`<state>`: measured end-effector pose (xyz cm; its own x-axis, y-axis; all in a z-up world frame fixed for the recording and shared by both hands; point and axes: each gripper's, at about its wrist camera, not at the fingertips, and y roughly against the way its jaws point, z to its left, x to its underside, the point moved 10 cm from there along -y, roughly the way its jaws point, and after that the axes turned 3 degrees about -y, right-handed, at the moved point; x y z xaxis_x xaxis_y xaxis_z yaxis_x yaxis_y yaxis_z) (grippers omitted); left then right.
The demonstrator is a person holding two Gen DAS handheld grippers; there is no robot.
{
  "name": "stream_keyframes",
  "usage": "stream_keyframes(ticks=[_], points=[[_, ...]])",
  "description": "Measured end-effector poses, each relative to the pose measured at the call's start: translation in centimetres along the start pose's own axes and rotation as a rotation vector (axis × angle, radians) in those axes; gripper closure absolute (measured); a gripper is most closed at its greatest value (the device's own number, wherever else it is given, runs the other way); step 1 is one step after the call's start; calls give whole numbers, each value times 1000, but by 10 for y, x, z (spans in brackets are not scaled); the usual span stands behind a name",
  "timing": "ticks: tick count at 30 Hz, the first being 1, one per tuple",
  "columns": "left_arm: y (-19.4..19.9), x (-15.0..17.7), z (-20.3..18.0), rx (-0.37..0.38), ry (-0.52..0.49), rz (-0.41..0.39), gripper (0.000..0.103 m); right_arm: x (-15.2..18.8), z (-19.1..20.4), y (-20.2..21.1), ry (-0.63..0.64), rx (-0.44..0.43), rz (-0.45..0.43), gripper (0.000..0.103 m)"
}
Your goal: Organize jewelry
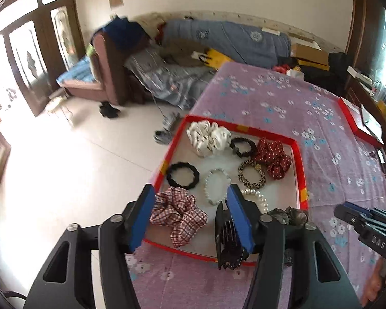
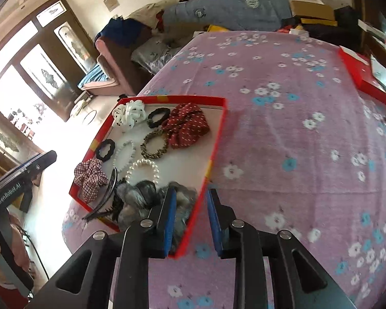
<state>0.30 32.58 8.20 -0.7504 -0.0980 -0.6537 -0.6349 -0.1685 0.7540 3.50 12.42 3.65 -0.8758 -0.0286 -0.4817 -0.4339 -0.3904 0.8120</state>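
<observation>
Left gripper (image 1: 190, 215) spread wide over the red tray (image 1: 302, 170), nothing pinched; plaid scrunchie (image 1: 178, 212) sits between its fingers, black claw clip (image 1: 229, 242) lower center by the right finger.

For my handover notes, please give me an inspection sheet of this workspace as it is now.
Surface: bed with pink floral sheet.
Job's things: red tray holding scrunchies, among them a plaid scrunchie, two pearl bracelets, e.g. pearl bracelet, and a black hair claw over the near rim.
Clutter: second red box at the far edge.
Grippers: left gripper open, nothing held; right gripper open, straddling the tray's corner wall.
Cables: nothing seen.
Surroundings: sofa with bedding, glazed doors, tiled floor.
</observation>
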Motion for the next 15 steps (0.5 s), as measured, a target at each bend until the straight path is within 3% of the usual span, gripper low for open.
stream_keyframes(ticks=[3, 5, 10, 15], points=[[21, -6, -4, -32, 1, -65, 39, 5, -5, 11, 13, 14, -20, 76], [36, -12, -8, -57, 4, -110, 26, 8, -7, 21, 27, 23, -37, 73], [82, -30, -24, -117, 12, -247, 10, 12, -17, 48, 34, 25, -77, 67], [125, -37, -45, -166, -17, -343, 3, 19, -23, 68, 54, 22, -108, 62]])
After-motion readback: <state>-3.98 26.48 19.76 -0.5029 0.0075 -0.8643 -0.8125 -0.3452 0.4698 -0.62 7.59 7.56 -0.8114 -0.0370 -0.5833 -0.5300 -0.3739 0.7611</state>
